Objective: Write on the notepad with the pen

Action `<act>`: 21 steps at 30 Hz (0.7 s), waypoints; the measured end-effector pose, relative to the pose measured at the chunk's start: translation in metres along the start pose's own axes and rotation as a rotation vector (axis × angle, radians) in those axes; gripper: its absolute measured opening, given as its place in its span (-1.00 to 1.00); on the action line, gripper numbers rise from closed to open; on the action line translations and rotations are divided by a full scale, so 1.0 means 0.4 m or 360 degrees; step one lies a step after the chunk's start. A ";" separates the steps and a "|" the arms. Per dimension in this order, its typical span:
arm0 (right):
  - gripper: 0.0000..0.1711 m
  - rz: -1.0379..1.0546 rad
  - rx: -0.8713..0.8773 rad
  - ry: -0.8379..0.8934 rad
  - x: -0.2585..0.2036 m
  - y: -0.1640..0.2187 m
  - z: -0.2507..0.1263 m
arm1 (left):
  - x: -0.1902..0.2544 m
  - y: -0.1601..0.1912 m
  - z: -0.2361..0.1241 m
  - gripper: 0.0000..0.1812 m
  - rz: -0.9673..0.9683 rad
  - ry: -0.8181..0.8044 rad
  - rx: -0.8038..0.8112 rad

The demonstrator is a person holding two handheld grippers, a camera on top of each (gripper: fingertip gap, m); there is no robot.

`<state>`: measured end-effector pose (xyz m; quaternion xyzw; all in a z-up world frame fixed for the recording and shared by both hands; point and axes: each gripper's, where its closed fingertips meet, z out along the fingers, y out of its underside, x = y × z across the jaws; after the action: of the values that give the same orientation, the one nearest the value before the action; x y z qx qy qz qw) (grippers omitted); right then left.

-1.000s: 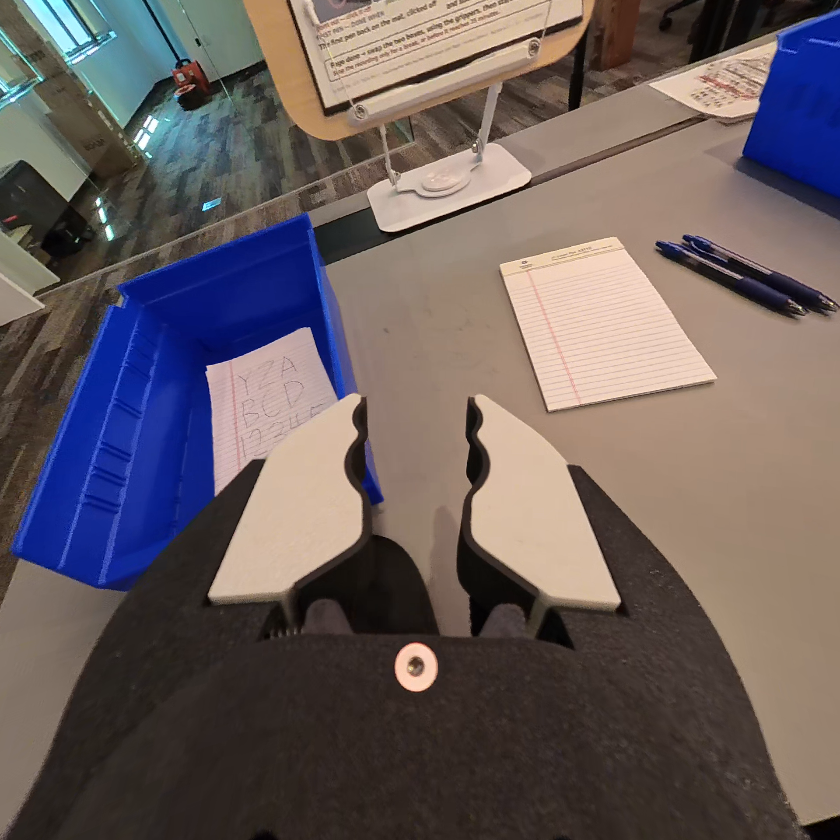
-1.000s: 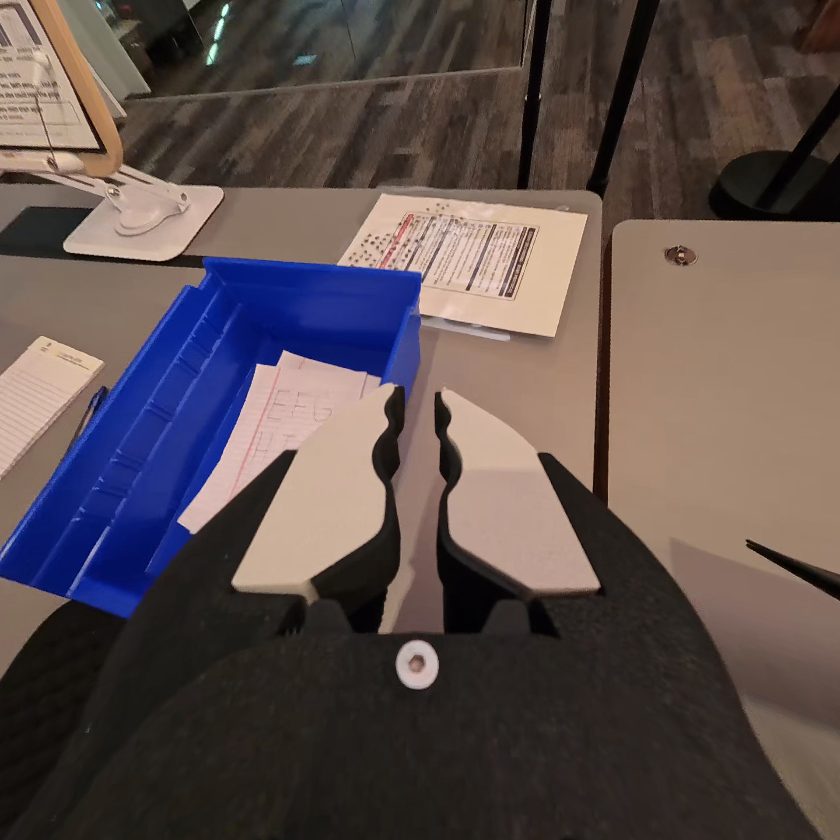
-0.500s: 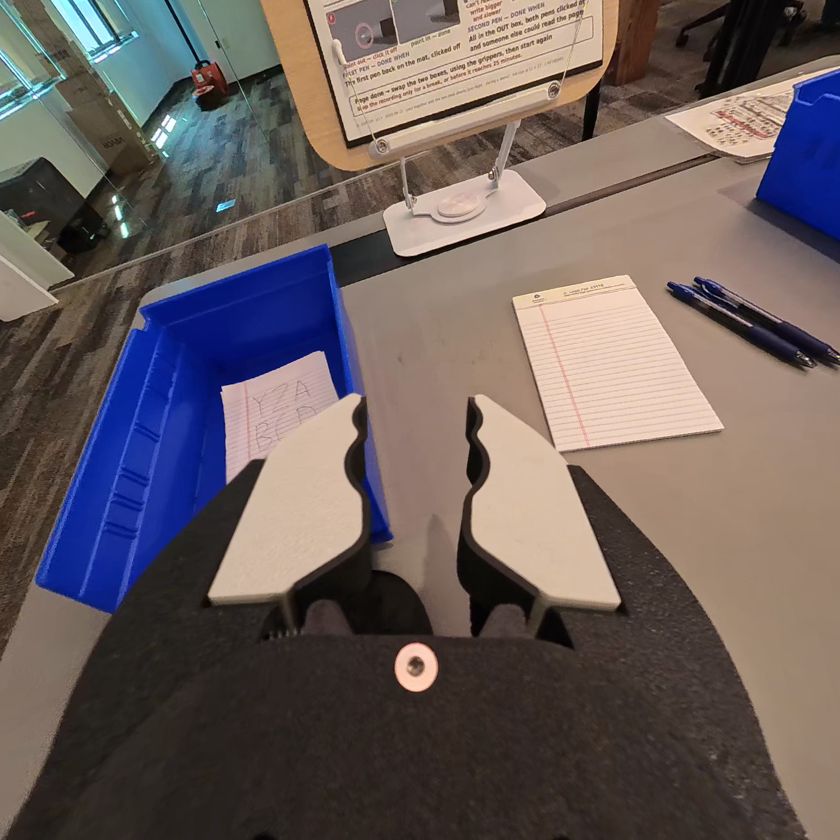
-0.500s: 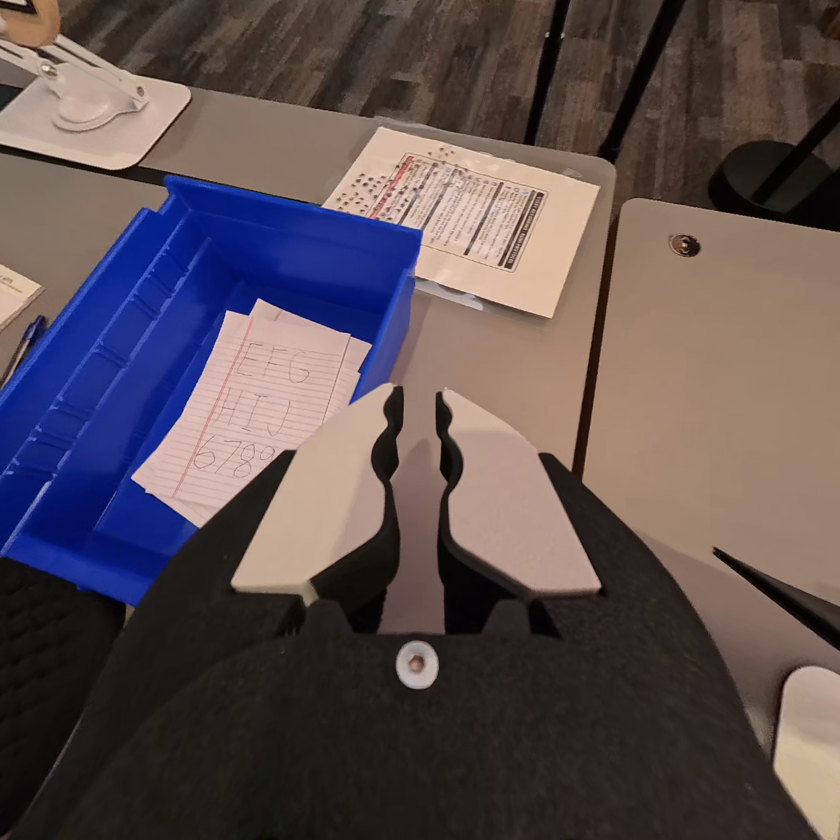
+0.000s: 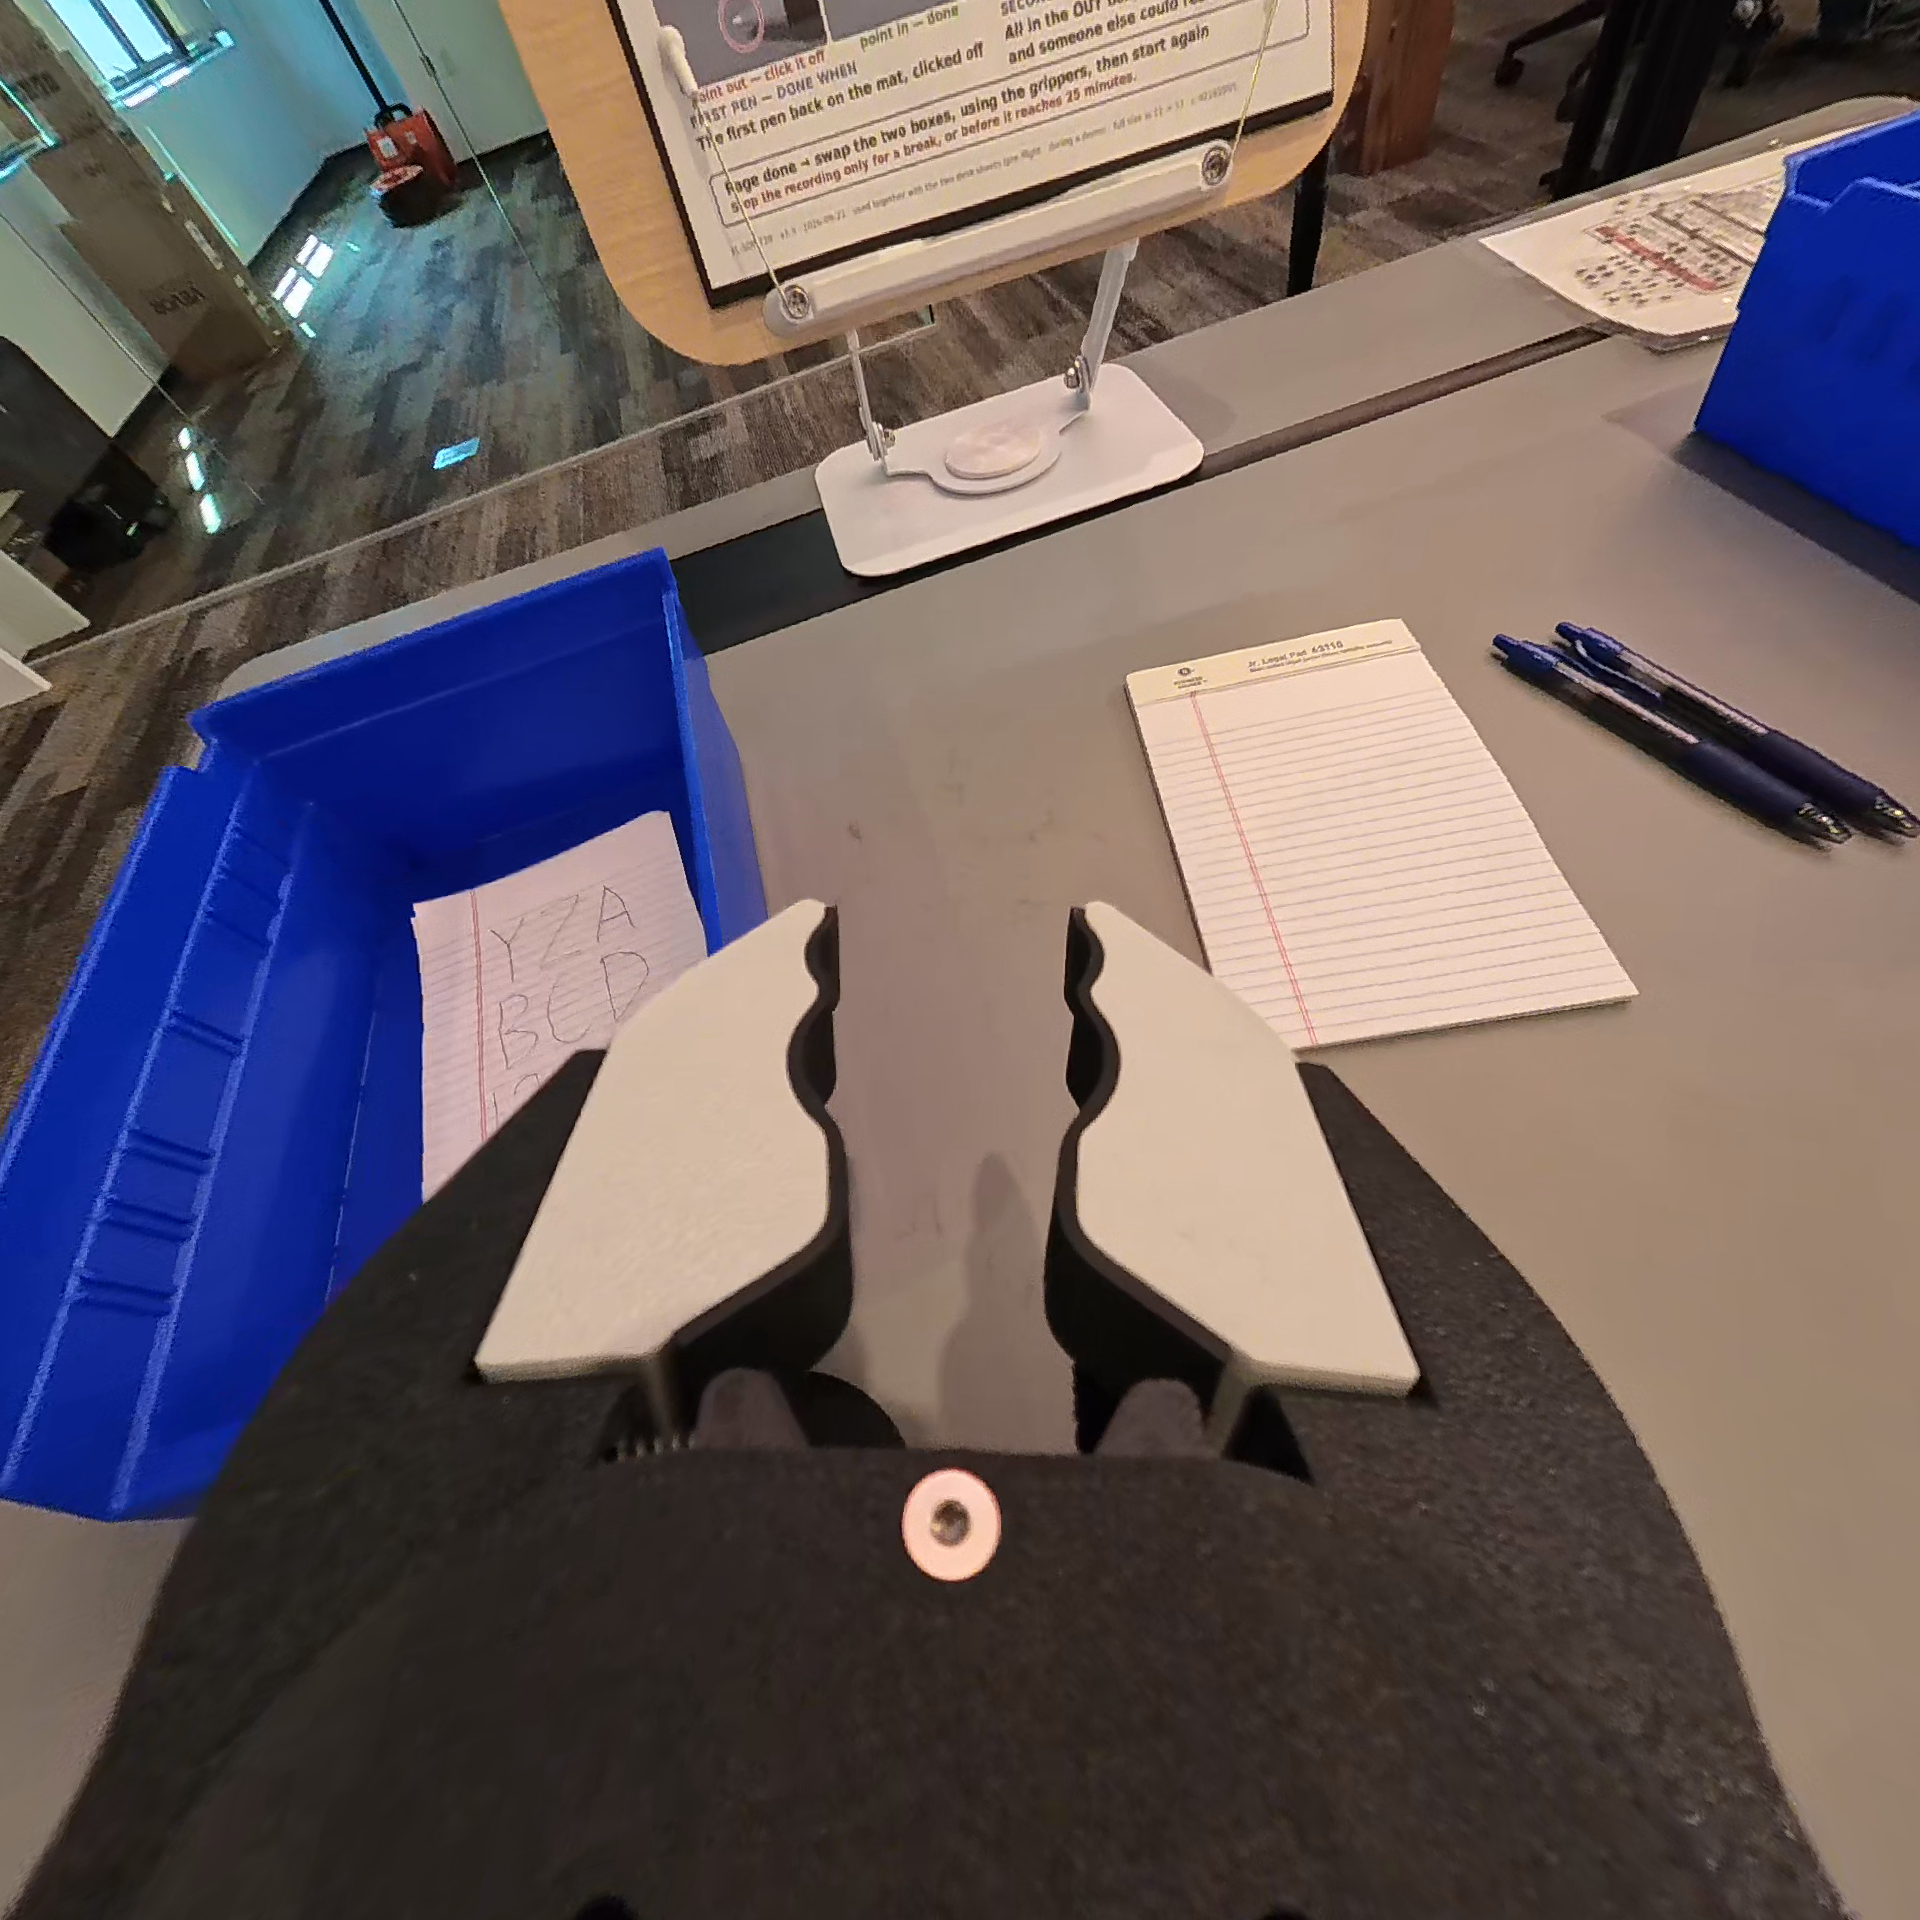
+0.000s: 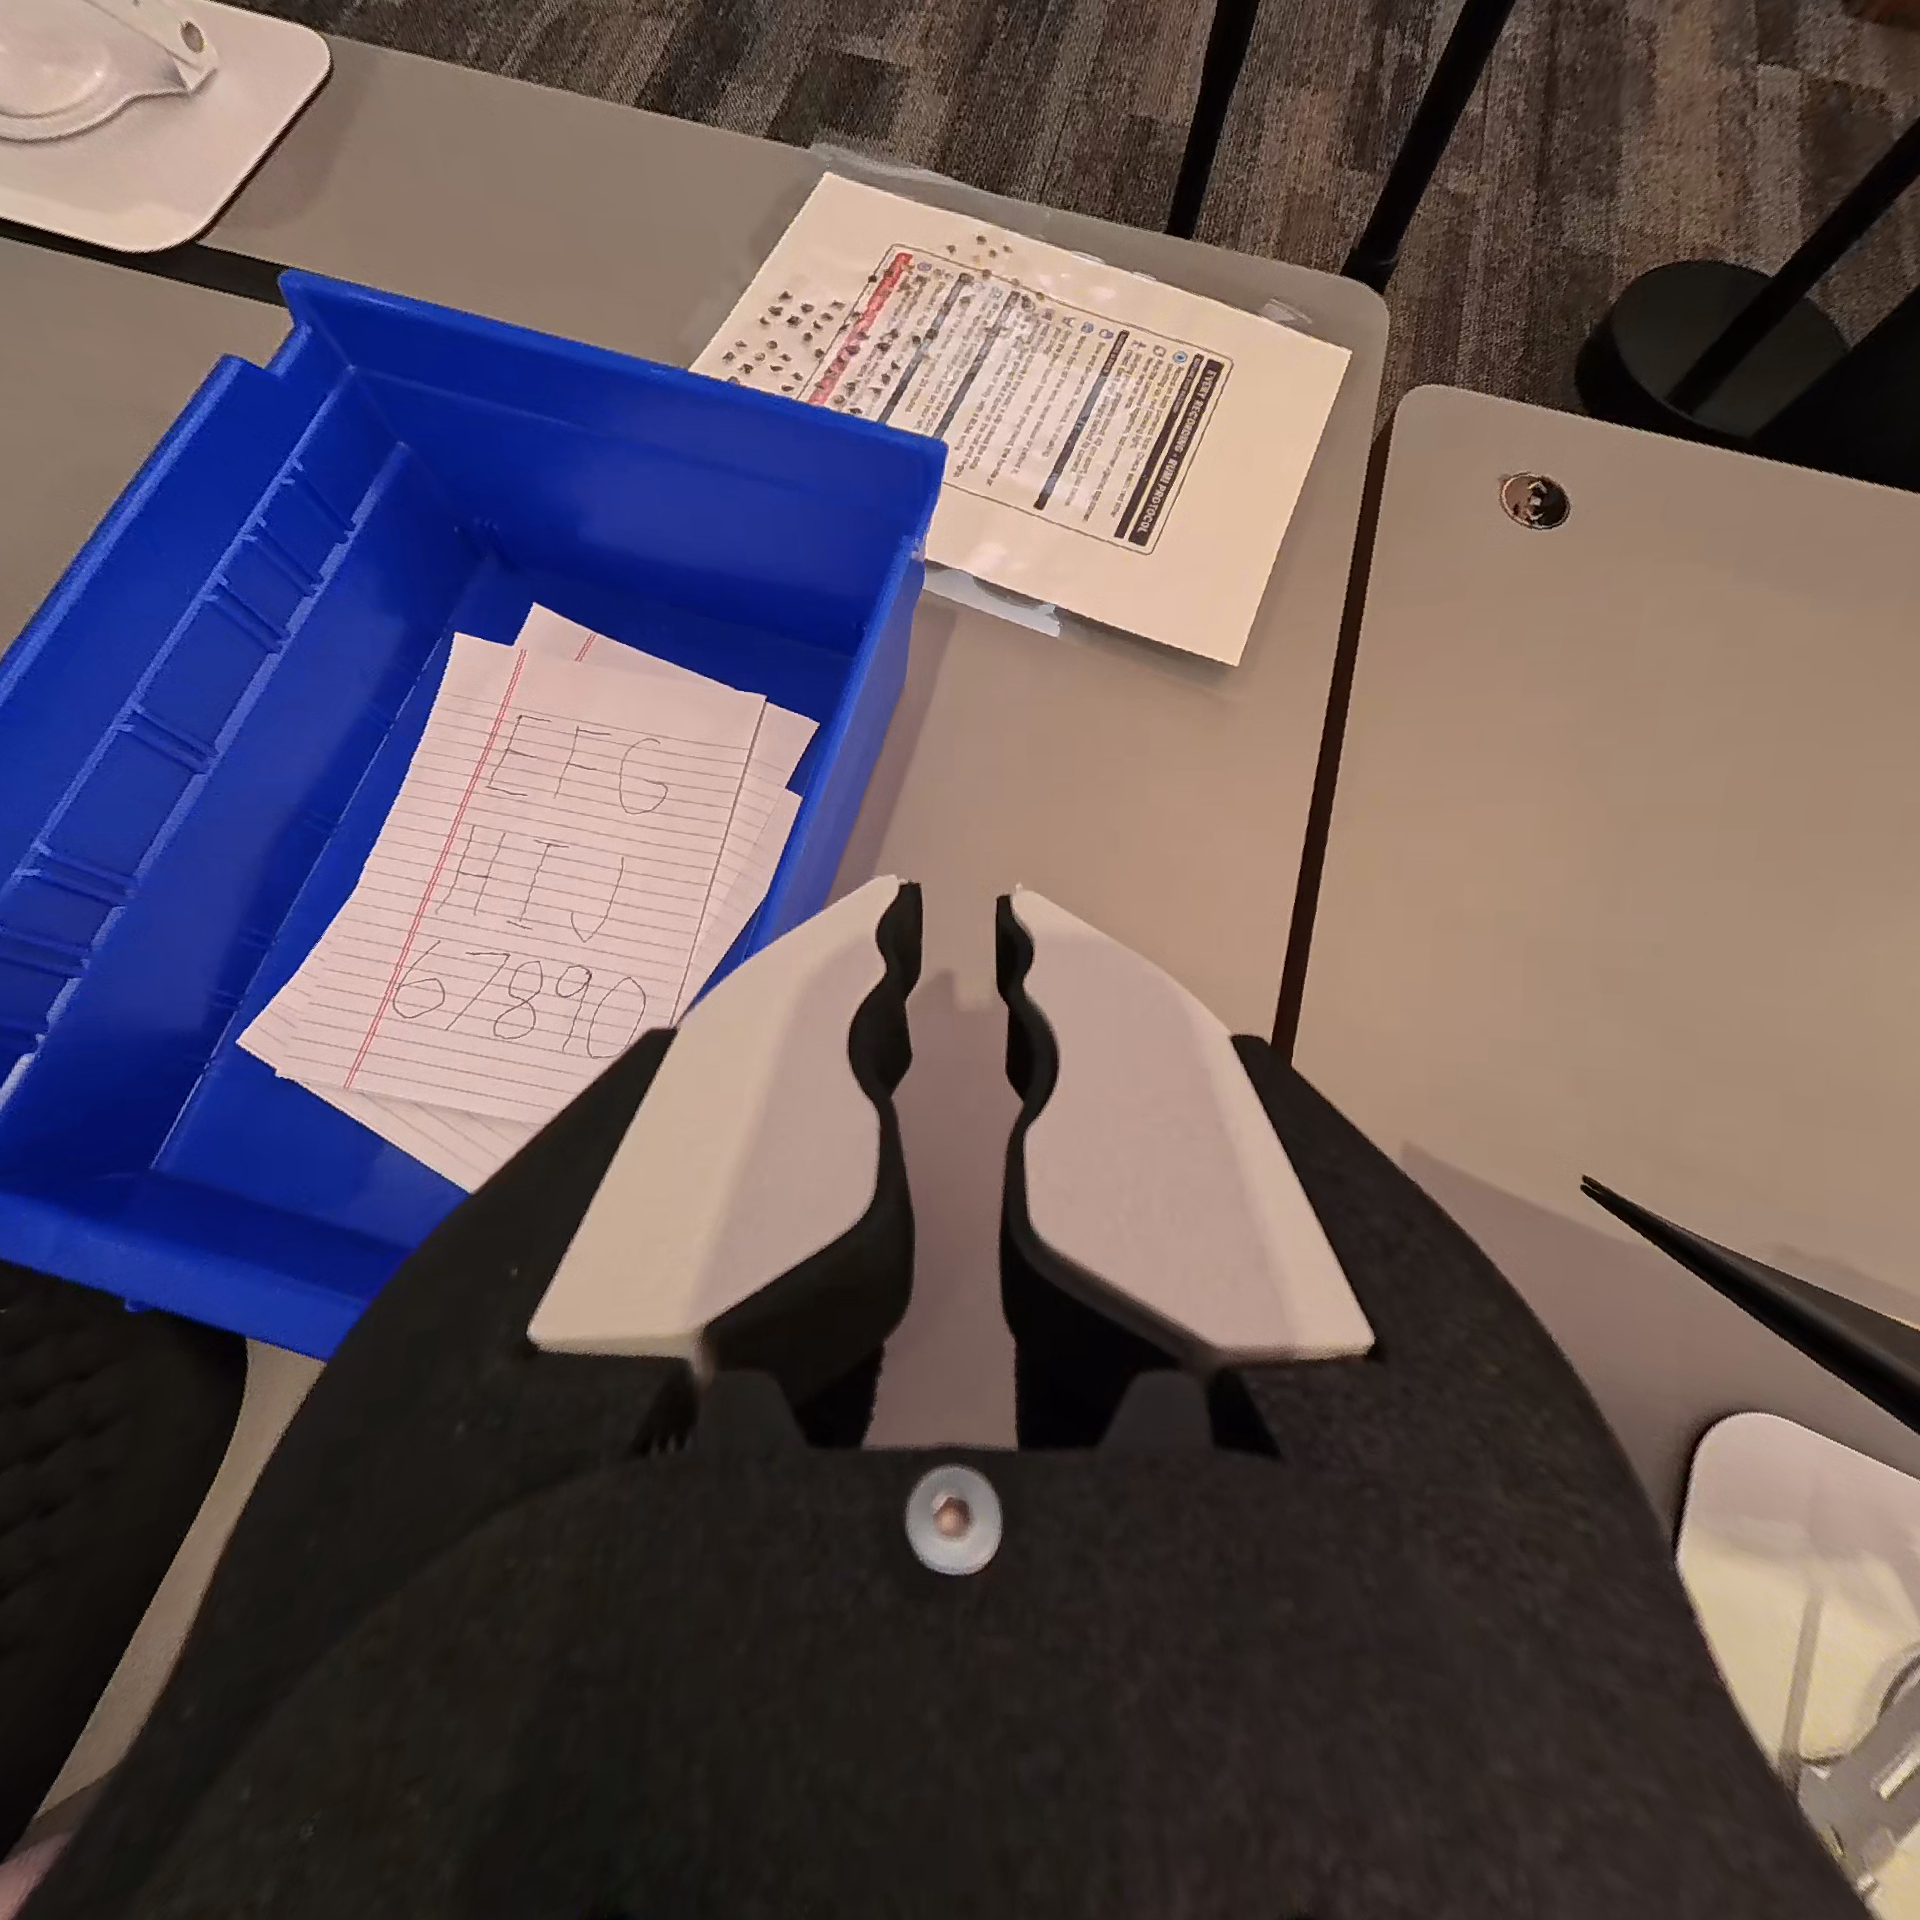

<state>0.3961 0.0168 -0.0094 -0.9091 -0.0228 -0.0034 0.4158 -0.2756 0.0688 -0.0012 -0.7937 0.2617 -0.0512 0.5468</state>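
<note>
Notepad [image 5: 1361, 831] and two pens [image 5: 1704, 743] showed only in the left wrist view: the pad lay flat on the grey table [image 5: 1558, 1195], its top page blank, ahead and to the right of the left gripper [image 5: 951, 920], and the pens lay side by side just right of the pad, apart from it. That gripper hung above bare table with its jaws spread wide, holding nothing. To its left stood a blue bin [image 5: 208, 987] with a written sheet [image 5: 551, 987] inside, and beyond it a sign stand [image 5: 1008, 468] on a white base. A second blue bin [image 5: 1829, 364] showed only as a corner at the far right.

Only the right wrist view looked down into that second bin [image 6: 520, 436], where several written sheets [image 6: 561, 862] lay loosely stacked. Behind it lay a printed page [image 6: 1049, 416]. The right gripper [image 6: 958, 894] hung over the table [image 6: 1091, 779] just right of the bin, jaws parted by a narrow gap, empty.
</note>
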 end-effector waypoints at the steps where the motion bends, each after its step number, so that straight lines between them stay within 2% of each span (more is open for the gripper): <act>1: -0.84 -0.0003 -0.0010 0.0005 0.000 0.002 0.001 | -0.001 0.005 0.000 -0.55 -0.0005 0.0002 -0.0007; 21: -0.84 -0.0062 -0.0032 0.0034 -0.018 -0.010 -0.009 | -0.008 0.022 -0.011 -0.54 -0.0012 -0.0011 -0.0040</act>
<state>0.3888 0.0163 -0.0041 -0.9126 -0.0359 -0.0215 0.4068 -0.2832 0.0644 -0.0068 -0.8016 0.2576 -0.0473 0.5375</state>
